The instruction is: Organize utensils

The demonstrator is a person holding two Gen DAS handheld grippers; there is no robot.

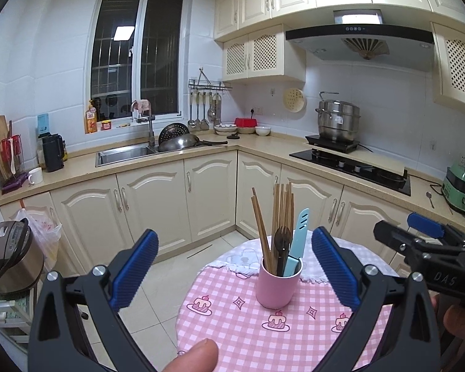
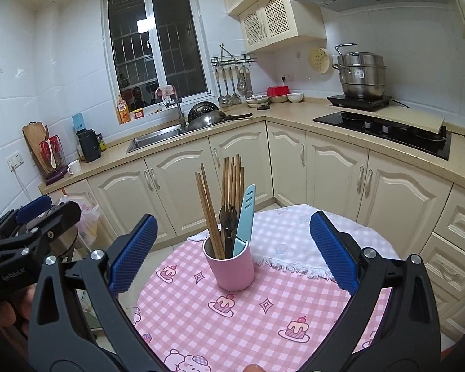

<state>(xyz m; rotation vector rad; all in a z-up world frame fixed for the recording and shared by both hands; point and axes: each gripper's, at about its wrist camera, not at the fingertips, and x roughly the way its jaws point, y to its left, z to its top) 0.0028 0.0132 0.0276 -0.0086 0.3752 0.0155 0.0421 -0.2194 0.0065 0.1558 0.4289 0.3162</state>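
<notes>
pink cup (image 2: pixel 231 268) hides chopsticks' (image 2: pixel 229 192) lower ends.

The cup (image 2: pixel 231 268) is plain pink. Under it, the tablecloth (image 2: pixel 263 319) is a pink-and-white check printed with pink cake slices and small diamond outlines; just behind the cup lies a white fringed cloth (image 2: pixel 294 235) with a faint pale pattern. Standing in the cup are brown chopsticks (image 2: pixel 232 183), a dark, near-black fork (image 2: pixel 228 217) and a light blue knife (image 2: pixel 246 214). Both grippers have ribbed blue pads (image 1: pixel 133 271) on black frames.
</notes>
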